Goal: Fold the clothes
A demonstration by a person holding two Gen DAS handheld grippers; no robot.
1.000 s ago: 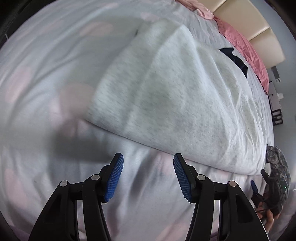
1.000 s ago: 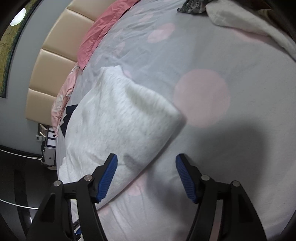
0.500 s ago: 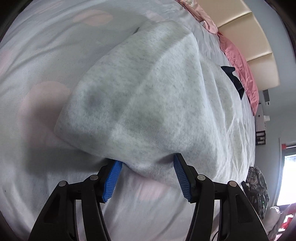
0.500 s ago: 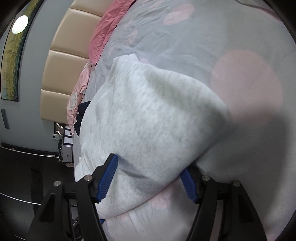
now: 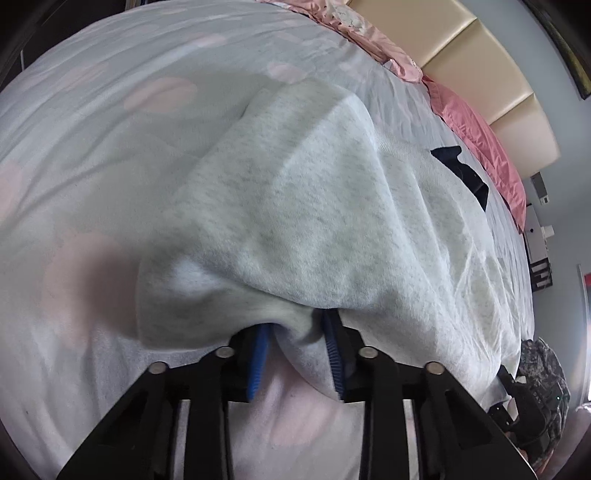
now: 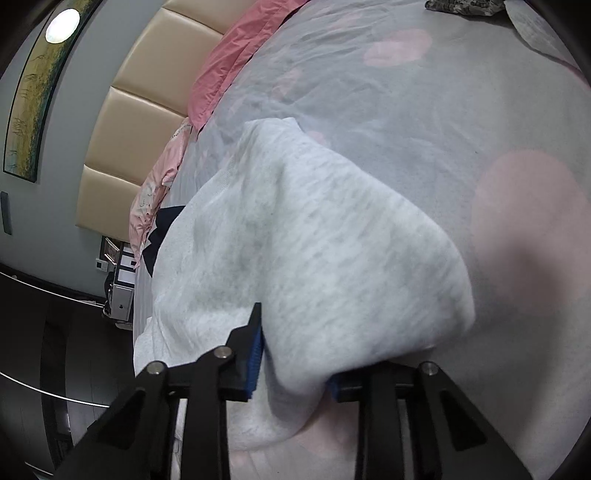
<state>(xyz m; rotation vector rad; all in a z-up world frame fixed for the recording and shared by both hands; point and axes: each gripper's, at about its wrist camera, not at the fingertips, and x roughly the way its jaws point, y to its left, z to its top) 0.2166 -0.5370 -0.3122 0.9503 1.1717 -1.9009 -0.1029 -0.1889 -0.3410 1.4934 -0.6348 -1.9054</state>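
Note:
A light grey fleece garment (image 5: 314,206) lies on the bed, with a dark patch (image 5: 461,171) at its far end. In the left wrist view my left gripper (image 5: 295,360) has its jaws closing on the garment's near edge, and a fold of cloth is pinched between the blue pads (image 5: 258,354). In the right wrist view the same garment (image 6: 314,240) bunches over my right gripper (image 6: 293,363), whose jaws are closing on a near corner. One blue pad (image 6: 255,360) shows there; cloth hides most of the other.
The bed sheet (image 5: 92,155) is pale grey with pink dots. A pink cover (image 6: 236,55) and a beige padded headboard (image 6: 140,122) lie at the far end. A camouflage garment (image 5: 543,373) sits at the bed's right edge, and another camouflage piece (image 6: 461,7) lies at the top.
Both grippers advanced onto the garment's near edge and narrowed from wide open to pinching the cloth. The edge is now bunched and slightly raised at each gripper.

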